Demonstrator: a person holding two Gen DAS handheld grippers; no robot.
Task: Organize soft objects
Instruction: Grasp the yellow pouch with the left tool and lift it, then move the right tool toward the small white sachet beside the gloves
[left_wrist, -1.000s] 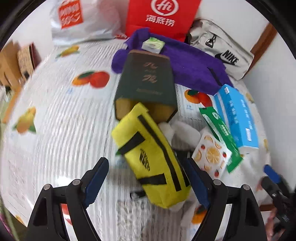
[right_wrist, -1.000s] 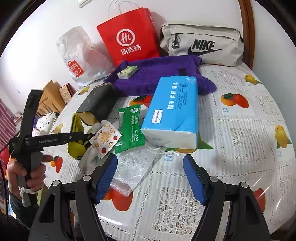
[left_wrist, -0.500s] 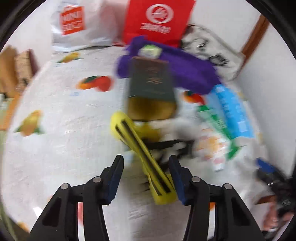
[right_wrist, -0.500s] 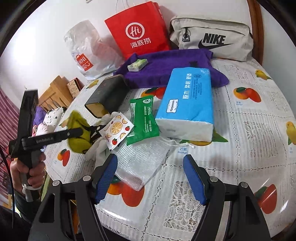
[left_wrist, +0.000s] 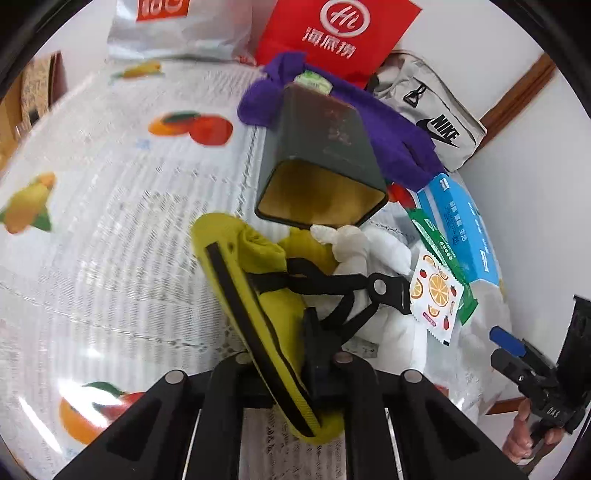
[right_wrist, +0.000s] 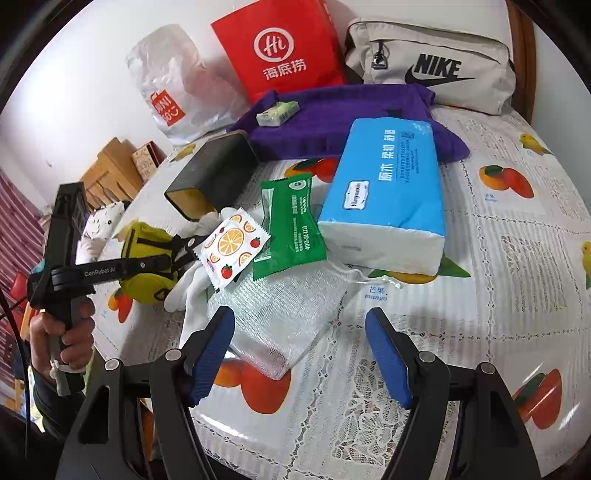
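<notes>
Yellow pouch (left_wrist: 258, 314) with black straps sits pinched in my left hand-held gripper (left_wrist: 291, 373), whose jaws have just been closing and now press on its near end, the rest of it tilting up and away over the tabletop (left_wrist: 110, 240). From the right wrist view the same pouch (right_wrist: 147, 258) hangs at the tip of that left hand-held gripper (right_wrist: 168, 260), which my left hand (right_wrist: 62, 332) grips by its handle. My right hand-held gripper (right_wrist: 299, 354) hovers with its blue pads spread wide and nothing between them, just above the near corner of a white mesh bag (right_wrist: 280, 314). White gloves (right_wrist: 192, 284) lie just beside the pouch, partly under an orange-print sachet (right_wrist: 232, 247). A green packet (right_wrist: 291, 225) leans against a blue tissue pack (right_wrist: 388, 192). Behind these a dark open box (right_wrist: 214, 173) lies on its side, touching a purple cloth (right_wrist: 332, 122) (a small pale packet (right_wrist: 277, 112) rests on it). Against the wall stand a red paper bag (right_wrist: 280, 48), a grey Nike bag (right_wrist: 432, 70) and a white plastic bag (right_wrist: 173, 85)
</notes>
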